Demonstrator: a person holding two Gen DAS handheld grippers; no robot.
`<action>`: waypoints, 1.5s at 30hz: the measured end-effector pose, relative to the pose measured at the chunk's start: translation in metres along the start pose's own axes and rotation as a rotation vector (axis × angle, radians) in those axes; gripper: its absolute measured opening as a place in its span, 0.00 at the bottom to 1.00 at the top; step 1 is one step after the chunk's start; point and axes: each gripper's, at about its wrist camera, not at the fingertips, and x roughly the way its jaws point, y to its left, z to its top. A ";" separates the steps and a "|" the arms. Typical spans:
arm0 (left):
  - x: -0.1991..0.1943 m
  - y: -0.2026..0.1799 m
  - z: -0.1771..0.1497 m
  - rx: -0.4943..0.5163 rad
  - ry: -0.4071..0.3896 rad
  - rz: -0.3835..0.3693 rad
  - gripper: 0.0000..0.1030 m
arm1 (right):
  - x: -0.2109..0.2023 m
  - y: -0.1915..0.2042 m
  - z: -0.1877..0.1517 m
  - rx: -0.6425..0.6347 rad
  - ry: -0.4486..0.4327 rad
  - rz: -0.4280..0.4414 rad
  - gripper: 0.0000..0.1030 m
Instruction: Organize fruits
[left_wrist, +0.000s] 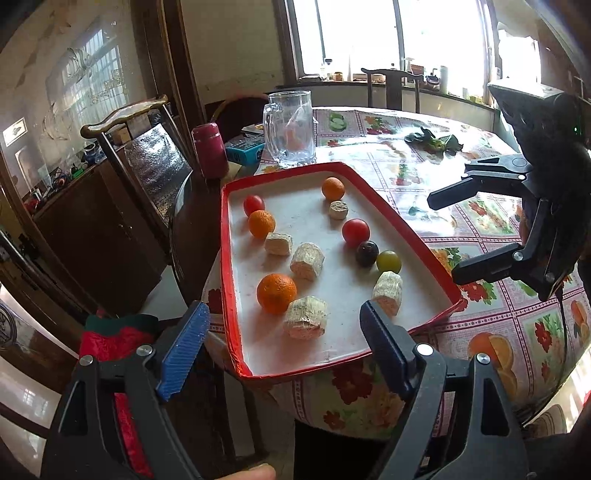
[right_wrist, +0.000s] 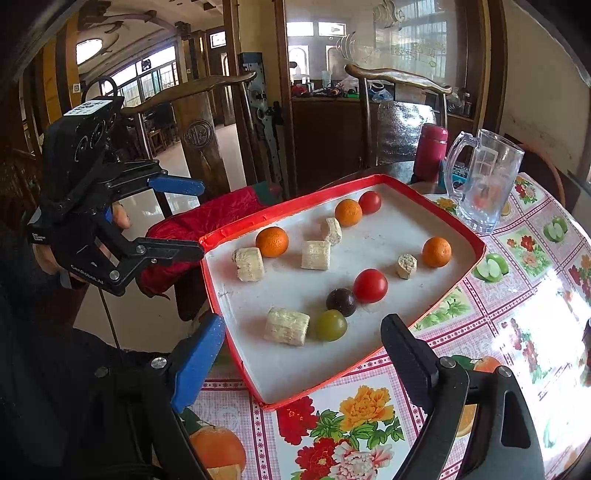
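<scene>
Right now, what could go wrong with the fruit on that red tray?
The red tray sticks out past the table edge, so a push could tip it. The dark grape touches the green grape and a red tomato; grabbing one might send the others rolling.

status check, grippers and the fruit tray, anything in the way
Left gripper open, empty. Right gripper open, empty. Fruit loose in red tray: oranges, tomatoes, grapes, pale chunks, none gripped. Glass mug stands behind tray, clear of it.
</scene>
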 end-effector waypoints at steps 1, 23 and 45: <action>0.000 0.000 0.000 0.000 0.000 0.001 0.82 | 0.000 0.001 0.000 -0.006 0.003 0.000 0.86; -0.005 0.001 -0.004 -0.007 -0.035 0.045 0.88 | 0.010 0.009 -0.001 -0.079 0.035 0.018 0.86; -0.004 0.010 -0.004 -0.037 -0.037 0.048 0.88 | 0.015 0.011 -0.001 -0.091 0.044 0.024 0.86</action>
